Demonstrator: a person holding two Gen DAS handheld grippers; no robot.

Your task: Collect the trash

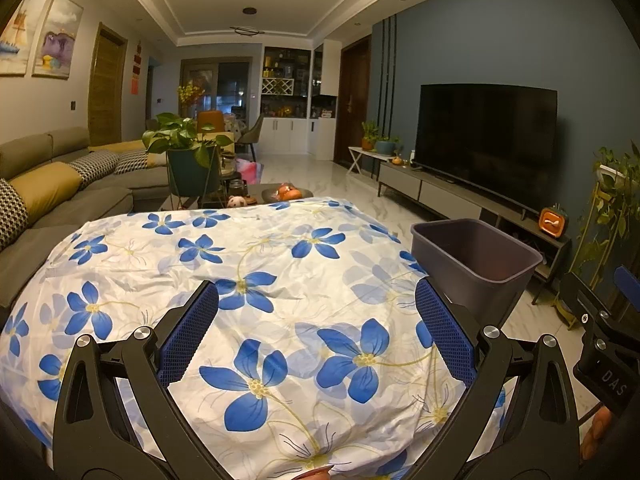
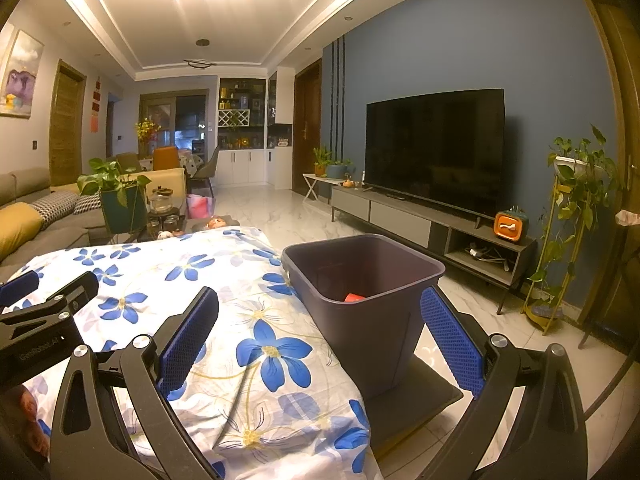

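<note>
A dark purple bin (image 2: 362, 280) stands on a low grey stand at the right edge of a table covered in a white cloth with blue flowers (image 2: 200, 292). A red piece of trash (image 2: 354, 297) lies inside the bin. My right gripper (image 2: 320, 310) is open, empty, its fingers on either side of the bin's near wall as seen from behind. My left gripper (image 1: 316, 304) is open and empty above the cloth (image 1: 248, 292), with the bin (image 1: 476, 258) to its right. The other gripper shows at each view's edge.
A grey sofa (image 1: 60, 184) with cushions lies to the left. A TV (image 2: 436, 148) on a low cabinet lines the blue wall at right, with a plant stand (image 2: 568, 220) beyond. A coffee table with a potted plant (image 1: 192, 160) and jars stands past the cloth.
</note>
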